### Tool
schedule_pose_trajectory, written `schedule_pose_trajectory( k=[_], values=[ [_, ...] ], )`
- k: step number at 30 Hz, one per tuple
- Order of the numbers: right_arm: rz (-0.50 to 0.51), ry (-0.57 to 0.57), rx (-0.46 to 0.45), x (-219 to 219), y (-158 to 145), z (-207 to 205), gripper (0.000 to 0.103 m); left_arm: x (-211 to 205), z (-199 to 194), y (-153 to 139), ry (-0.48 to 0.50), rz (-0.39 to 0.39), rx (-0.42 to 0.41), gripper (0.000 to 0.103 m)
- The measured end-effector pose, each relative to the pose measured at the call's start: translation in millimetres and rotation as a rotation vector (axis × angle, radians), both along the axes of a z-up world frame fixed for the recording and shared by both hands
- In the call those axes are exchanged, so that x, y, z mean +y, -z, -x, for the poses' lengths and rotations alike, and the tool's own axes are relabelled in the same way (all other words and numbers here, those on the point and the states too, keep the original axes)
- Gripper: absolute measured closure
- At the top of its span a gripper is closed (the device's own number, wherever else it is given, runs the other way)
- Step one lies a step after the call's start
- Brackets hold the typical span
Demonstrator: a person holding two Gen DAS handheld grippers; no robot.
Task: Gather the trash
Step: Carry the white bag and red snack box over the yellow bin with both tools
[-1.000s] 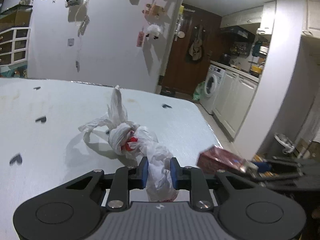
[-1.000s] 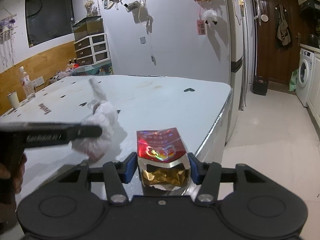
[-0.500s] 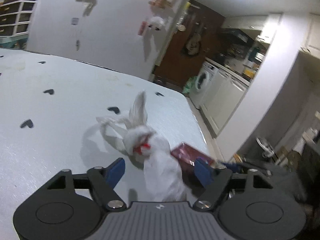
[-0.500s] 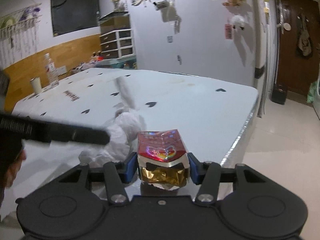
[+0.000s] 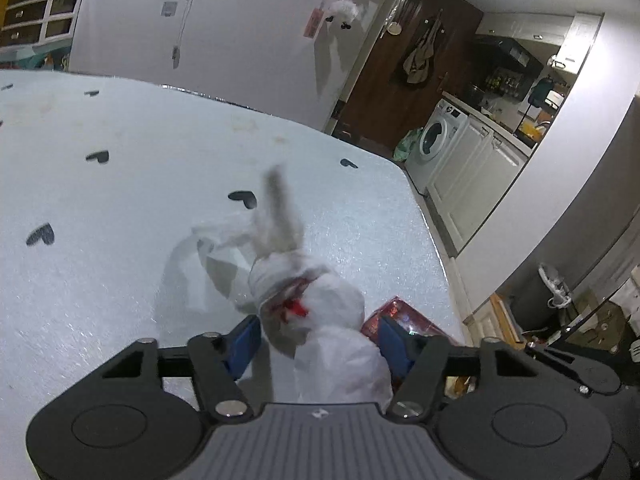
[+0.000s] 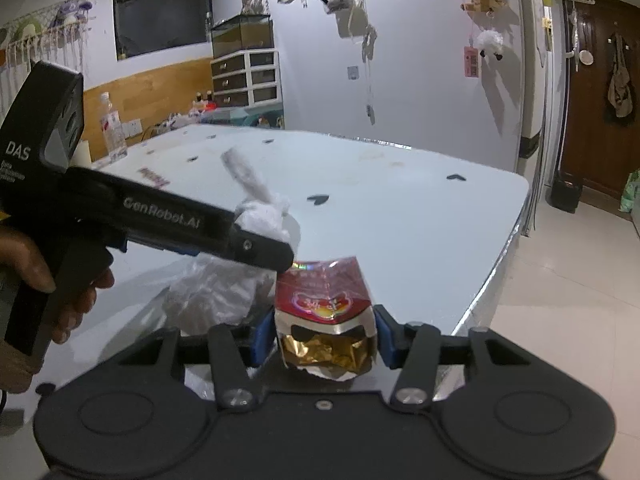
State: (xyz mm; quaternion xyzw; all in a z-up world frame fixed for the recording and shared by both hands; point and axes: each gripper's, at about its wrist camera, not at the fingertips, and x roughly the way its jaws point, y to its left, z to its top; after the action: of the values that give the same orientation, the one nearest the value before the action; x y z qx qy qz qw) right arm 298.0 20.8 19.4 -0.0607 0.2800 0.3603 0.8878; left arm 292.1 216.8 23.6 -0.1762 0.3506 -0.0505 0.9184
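On the white worktop (image 5: 120, 280) with little black hearts lies a knotted white plastic bag (image 5: 320, 320). Something red shows through it near the knot; what else is inside cannot be told. Its loose tails stick up toward 12 o'clock and look blurry.

The left hand-held gripper (image 5: 318, 338) has the bag between its blue pads. Its jaws have just been closing a bit after opening wide. The pads stand apart, and whether they press the bag cannot be told for sure; a little gap shows at the left pad. In the right wrist view a hand (image 6: 36, 272) holds this gripper at 9 o'clock.

The right hand-held gripper (image 6: 320, 338) is clamped on a red and silver snack pouch (image 6: 324, 312). The pouch is torn open at the near end, and crinkly gold lining shows inside. It sits near the worktop's right edge, just beside the bag at about 3 o'clock from it.

Far back at 10 o'clock, a clear bottle (image 6: 112, 128) stands upright.
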Motion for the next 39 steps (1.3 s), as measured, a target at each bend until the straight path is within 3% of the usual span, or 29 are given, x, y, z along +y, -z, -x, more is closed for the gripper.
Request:
schedule_pose_trajectory(
  k=[5,11,16,27,39],
  values=[
    [0.032,0.004,-0.018,0.2,-0.2,6.6,0.051,-6.6,1.1,-1.6,0.009,0.016,-0.011,0.063],
    [0.042,0.032,-0.012,-12.7,-3.2,11.9,0.052,-10.6,10.7,-11.8,-0.019,-0.017,-0.043,0.064],
    [0.025,0.075,-0.021,-25.0,-10.7,15.1,0.052,-23.6,29.4,-25.3,-0.023,-0.156,-0.080,0.065],
    [-0.045,0.177,-0.069,-65.5,-41.4,28.3,0.052,-65.6,70.7,-54.9,0.001,-0.350,-0.155,0.065],
    [-0.064,0.287,-0.131,-129.9,-67.7,53.6,0.052,-130.5,88.2,-71.5,0.069,-0.358,-0.217,0.065]
  ],
)
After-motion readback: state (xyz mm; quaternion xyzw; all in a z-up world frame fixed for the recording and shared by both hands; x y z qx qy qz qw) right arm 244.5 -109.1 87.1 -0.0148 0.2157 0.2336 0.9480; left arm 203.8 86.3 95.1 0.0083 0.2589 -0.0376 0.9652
